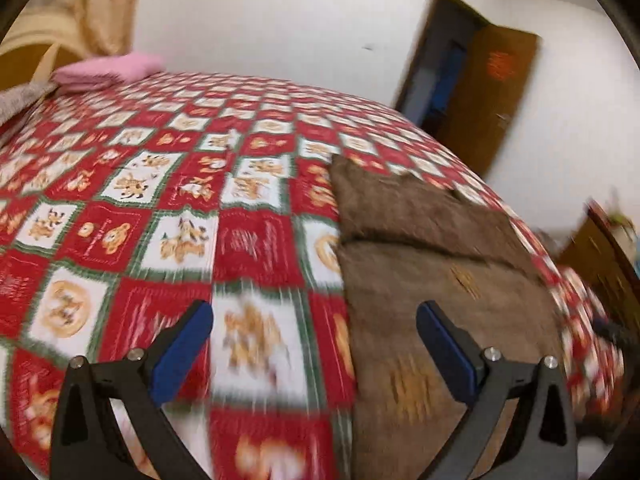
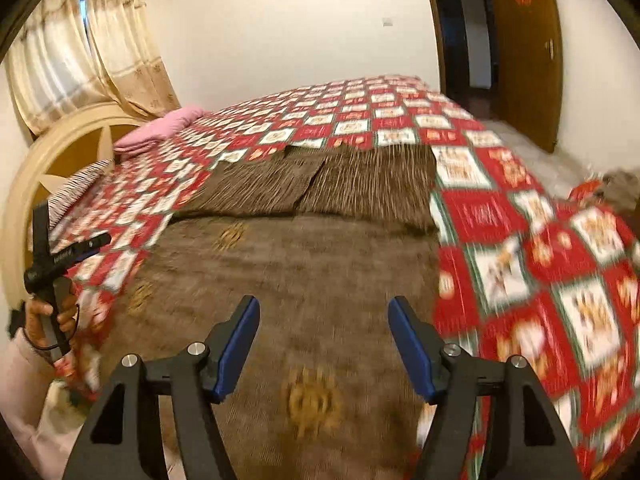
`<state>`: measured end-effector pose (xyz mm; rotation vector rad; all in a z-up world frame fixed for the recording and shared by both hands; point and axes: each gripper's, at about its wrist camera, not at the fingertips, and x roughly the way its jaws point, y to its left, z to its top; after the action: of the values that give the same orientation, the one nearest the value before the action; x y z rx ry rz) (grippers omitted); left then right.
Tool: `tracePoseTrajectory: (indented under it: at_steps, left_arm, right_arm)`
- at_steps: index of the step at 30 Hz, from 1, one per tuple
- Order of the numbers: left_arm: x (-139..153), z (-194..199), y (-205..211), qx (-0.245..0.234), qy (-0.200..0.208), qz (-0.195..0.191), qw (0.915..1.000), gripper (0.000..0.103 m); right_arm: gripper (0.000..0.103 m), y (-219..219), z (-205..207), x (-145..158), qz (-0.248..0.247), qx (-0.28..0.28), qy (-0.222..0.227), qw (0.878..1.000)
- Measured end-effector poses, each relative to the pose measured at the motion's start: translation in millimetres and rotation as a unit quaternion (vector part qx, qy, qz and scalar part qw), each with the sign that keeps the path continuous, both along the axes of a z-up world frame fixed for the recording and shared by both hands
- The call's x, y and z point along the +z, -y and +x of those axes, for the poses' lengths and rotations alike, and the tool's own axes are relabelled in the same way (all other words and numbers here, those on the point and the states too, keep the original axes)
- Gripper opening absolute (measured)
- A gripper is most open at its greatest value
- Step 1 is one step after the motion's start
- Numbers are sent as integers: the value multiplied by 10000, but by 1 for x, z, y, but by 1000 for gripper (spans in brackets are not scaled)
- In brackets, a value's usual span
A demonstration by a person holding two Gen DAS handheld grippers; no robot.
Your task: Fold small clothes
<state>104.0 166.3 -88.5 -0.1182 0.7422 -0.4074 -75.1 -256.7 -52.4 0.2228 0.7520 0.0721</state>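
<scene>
A brown garment with small orange motifs lies flat on the red and white checked bedspread, its far part folded over with a seam across it. In the left wrist view the garment lies to the right. My left gripper is open and empty, held above the bedspread at the garment's left edge. It also shows at the left edge of the right wrist view, held in a hand. My right gripper is open and empty, held above the near part of the garment.
A pink folded cloth lies near the cream headboard, with a striped pillow beside it. Curtains hang at the back left. A brown door stands open at the back right. Dark wood furniture stands past the bed's right edge.
</scene>
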Motion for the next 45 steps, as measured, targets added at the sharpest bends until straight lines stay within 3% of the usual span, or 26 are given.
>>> tracePoseTrajectory:
  at_steps: [6,8,10,11,13,15,19,21,24,26,32,34,38,39,40,41,42,45]
  left_arm:
    - [-3,-68,-4,-1097,-175,70,9938,102]
    - [-12,-87,3,-1285,-315,360,9906,102]
    - [-20,-101,8,-1318,-375,691,9882,102]
    - [-23,-107,10,-1278,-433,790,9877,102]
    - [-28,-116,11,-1236,-611,719,9878,99]
    - [-32,-122,12,-1237,-787,546,9877,99]
    - [-36,-126,25,-1131,-699,1245,9833,99]
    - [-42,-127,26,-1183,-756,1362,9807,99]
    - [-57,-126,26,-1230,-1208,1342,9758,99]
    - [-65,-129,24,-1216,-1365,1168,9762,99]
    - [-71,-131,12,-718,-1081,417,9907,99]
    - [-73,-130,8,-653,-1085,163,9918,102]
    - [-76,-134,11,-711,-1016,228,9920,102]
    - [-75,-136,13,-737,-996,259,9920,99]
    - [-74,-135,13,-752,-1000,295,9917,88]
    - [-73,-136,13,-811,-1032,307,9909,79]
    - [-70,-132,16,-873,-1087,263,9899,63]
    - [-70,-126,12,-879,-1302,35,9876,36]
  right_arm:
    - [67,-8,-43,-9,-326,263,-302,9987]
    - [67,-7,-57,-12,-542,268,-445,9972]
    - [63,-1,-70,-18,-644,112,-580,9962]
    - [55,4,-75,-23,-587,0,-691,9959]
    - [49,10,-82,-39,-322,-100,-956,9949]
    - [49,10,-88,-50,-217,-126,-1098,9936]
    - [49,0,-90,-64,-291,-30,-1343,9905]
    - [49,-1,-88,-68,-283,-13,-1388,9899]
    - [49,2,-86,-84,95,-46,-1685,9857]
    - [49,2,-85,-94,47,-100,-1848,9827]
    - [49,11,-78,-108,313,-240,-1742,9839]
    - [49,16,-77,-111,430,-235,-1682,9845]
    - [47,24,-81,-116,682,-113,-1645,9839]
    - [42,25,-81,-117,716,-65,-1676,9832]
    - [22,26,-82,-119,758,9,-1793,9809]
    - [11,26,-83,-123,894,90,-1976,9762]
    - [11,27,-84,-124,973,109,-2020,9745]
    - [9,26,-86,-123,1204,200,-2051,9711]
